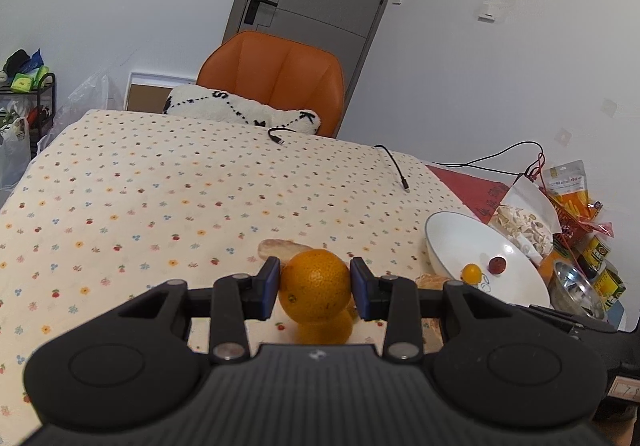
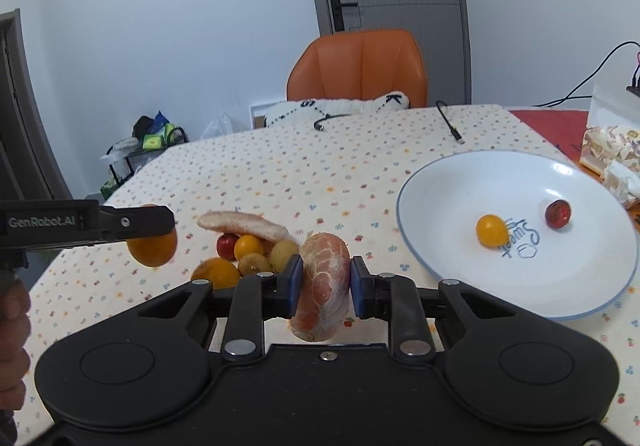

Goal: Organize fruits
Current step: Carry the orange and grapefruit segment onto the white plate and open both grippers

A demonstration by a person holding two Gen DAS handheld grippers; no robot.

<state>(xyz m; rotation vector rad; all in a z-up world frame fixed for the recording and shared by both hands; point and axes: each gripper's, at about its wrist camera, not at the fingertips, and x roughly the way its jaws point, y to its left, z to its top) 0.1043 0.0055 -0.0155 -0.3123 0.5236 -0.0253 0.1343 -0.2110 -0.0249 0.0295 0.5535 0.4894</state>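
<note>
My left gripper (image 1: pixel 315 282) is shut on an orange (image 1: pixel 315 284) and holds it above the tablecloth; a second orange (image 1: pixel 326 330) lies below it. From the right wrist view the left gripper (image 2: pixel 160 224) holds that orange (image 2: pixel 154 248) at the left. My right gripper (image 2: pixel 323 280) is shut on a peeled pomelo segment (image 2: pixel 323 282), lifted above the table. A pile of fruit remains on the cloth: another pomelo segment (image 2: pixel 242 225), an orange (image 2: pixel 216 273), a red fruit (image 2: pixel 226 246) and several small yellow fruits. The white plate (image 2: pixel 460 182) holds a yellow fruit (image 2: pixel 492 230) and a red fruit (image 2: pixel 557 213).
The plate also shows in the left wrist view (image 1: pixel 452 230), at the right. Snack bags (image 1: pixel 568 186), cans and a metal bowl (image 1: pixel 576 288) crowd the table's right edge. Two black cables (image 2: pixel 450 122) lie at the far side. An orange chair (image 2: pixel 360 66) with a cushion stands behind.
</note>
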